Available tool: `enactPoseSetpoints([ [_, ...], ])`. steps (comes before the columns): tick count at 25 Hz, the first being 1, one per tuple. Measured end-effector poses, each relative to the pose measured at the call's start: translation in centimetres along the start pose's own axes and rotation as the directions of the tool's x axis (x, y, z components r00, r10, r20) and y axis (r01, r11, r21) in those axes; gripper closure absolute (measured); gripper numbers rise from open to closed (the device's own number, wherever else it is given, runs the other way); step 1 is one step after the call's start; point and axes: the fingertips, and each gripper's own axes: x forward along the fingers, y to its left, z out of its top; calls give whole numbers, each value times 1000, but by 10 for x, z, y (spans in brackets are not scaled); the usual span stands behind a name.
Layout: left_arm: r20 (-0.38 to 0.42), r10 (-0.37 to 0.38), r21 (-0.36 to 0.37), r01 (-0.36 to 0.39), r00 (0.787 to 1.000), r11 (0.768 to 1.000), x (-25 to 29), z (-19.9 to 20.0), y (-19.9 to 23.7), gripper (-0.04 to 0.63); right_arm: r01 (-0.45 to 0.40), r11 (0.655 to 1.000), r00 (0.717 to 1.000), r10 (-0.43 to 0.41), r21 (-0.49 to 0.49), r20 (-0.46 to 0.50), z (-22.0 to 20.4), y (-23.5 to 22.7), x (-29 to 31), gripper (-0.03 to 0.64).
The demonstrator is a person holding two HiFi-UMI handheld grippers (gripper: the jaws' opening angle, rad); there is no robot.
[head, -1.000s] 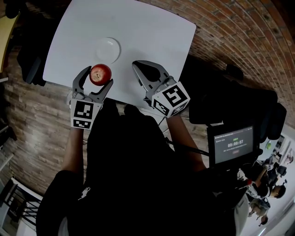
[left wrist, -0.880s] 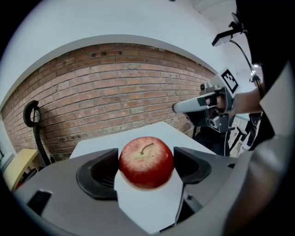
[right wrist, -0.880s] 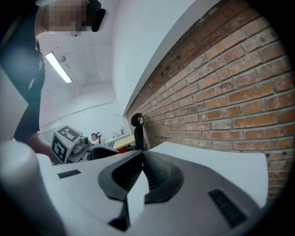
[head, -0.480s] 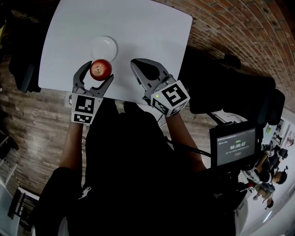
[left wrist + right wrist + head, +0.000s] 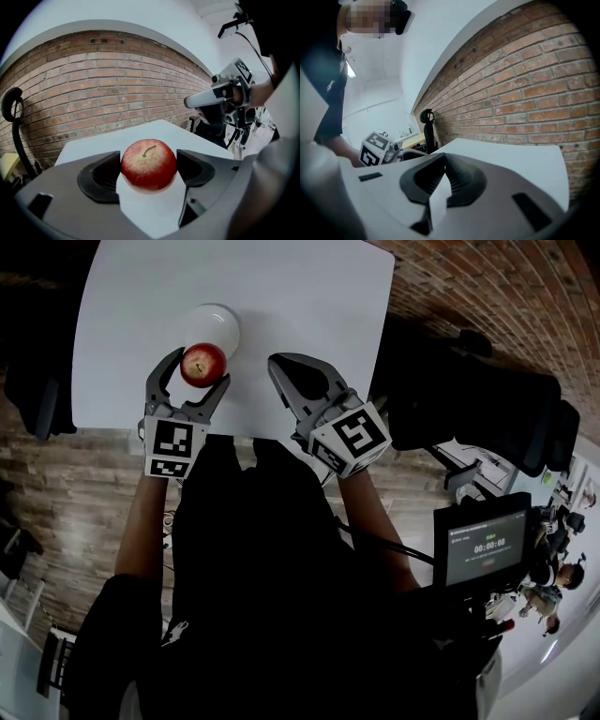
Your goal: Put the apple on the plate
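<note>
I have the apple (image 5: 149,163) clamped between the jaws of the left hand-held gripper (image 5: 201,369), stem up and gripped on both sides. From the head view it sits at the near edge of the white plate (image 5: 214,320), partly overlapping its rim. I judge it is still carried rather than resting, though white on white below it makes the height hard to read. So the pick-up is done. What is left is to bring the apple over the middle of the plate, set it down and let go.

The right hand-held gripper (image 5: 443,176) is closed on nothing, its pads meeting, and it waits beside the left one over the near edge of the white surface (image 5: 300,296).

For writing, I see little. The cubes on both grippers carry black-and-white square patterns, not words. A small screen (image 5: 481,547) at the lower right shows a timer, seemingly 00:00:08, but the other lines on it are too small to read. The apple has no sticker that I can see.
</note>
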Motion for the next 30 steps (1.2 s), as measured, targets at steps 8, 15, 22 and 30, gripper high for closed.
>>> enactPoseSetpoints([
  [8,-9,-23,14,23,1000,1000,16,-9,18,215,46,998,999,-44,42,-30,-10,-3,12,612],
  [15,-2,-31,18,31,1000,999,32,-25,33,215,81,995,996,-78,65,-51,-30,-2,22,612],
  [22,-17,-47,39,48,999,998,53,-49,41,215,112,990,992,-106,88,-68,-43,-1,32,612],
  [30,-14,-63,82,64,998,995,73,-63,44,215,153,983,986,-144,105,-82,-56,-3,37,612],
])
